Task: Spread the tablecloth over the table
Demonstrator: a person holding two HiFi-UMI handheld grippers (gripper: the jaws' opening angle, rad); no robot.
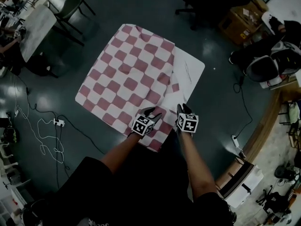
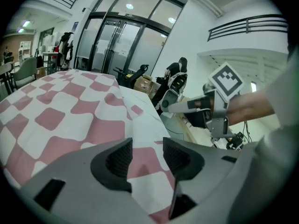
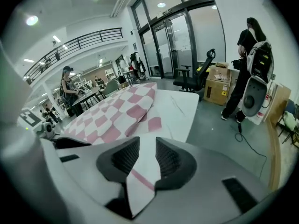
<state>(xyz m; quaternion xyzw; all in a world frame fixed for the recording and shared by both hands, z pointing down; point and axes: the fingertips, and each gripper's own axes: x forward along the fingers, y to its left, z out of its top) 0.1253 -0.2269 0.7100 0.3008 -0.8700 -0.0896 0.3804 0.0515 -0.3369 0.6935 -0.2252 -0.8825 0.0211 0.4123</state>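
On the bench (image 1: 194,64), the checked tablecloth (image 1: 131,74) is draped over all but the right strip. At its near edge the left hand-held gripper (image 1: 151,111) is held released, and the right hand-held gripper (image 1: 184,108) is likewise unclenched, with a cloth fold lying loosely between its jaws.

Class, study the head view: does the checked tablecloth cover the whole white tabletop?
No, bare white tabletop shows beside the right edge of the tablecloth.
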